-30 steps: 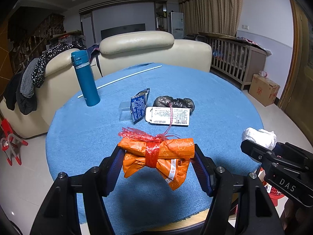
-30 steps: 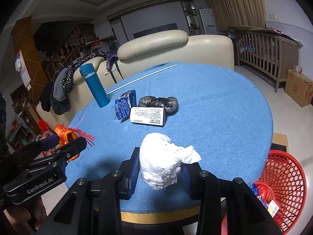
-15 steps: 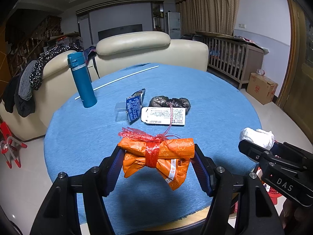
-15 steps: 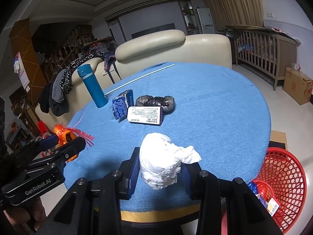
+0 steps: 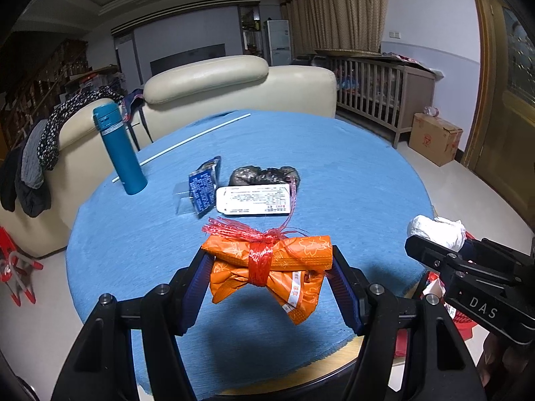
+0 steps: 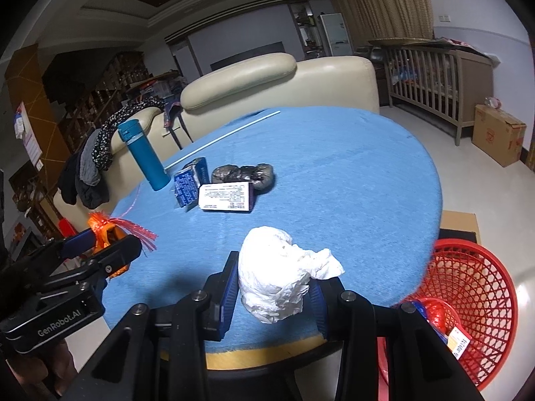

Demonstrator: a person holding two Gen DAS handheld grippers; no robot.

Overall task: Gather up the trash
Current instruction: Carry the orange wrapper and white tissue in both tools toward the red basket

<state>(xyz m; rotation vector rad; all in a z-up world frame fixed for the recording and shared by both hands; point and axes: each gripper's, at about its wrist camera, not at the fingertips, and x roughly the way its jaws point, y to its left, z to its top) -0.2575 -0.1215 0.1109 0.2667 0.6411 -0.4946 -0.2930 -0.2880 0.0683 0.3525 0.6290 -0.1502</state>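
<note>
My left gripper [image 5: 269,264] is shut on an orange wrapper bundle [image 5: 267,267] tied with red string, held above the near edge of the round blue table [image 5: 334,167]. My right gripper [image 6: 276,287] is shut on a crumpled white tissue wad [image 6: 281,284], lifted over the table's front edge. Seen from the right wrist, the left gripper [image 6: 110,244] and its orange bundle [image 6: 105,230] sit at far left. A red mesh basket [image 6: 468,307] with some trash inside stands on the floor at lower right. On the table lie a white box [image 5: 254,200], a blue packet [image 5: 202,190] and a black bag [image 5: 264,175].
A teal flask [image 5: 118,147] stands upright at the table's left, with a long white rod [image 5: 180,147] behind it. A cream sofa [image 5: 234,87] with draped clothes sits beyond. A wooden crib [image 5: 378,93] and a cardboard box [image 5: 434,138] are at right.
Both grippers have shifted sideways with their loads still held; the table's items have slid slightly left in both views, and more of the red basket shows in the right wrist view.
</note>
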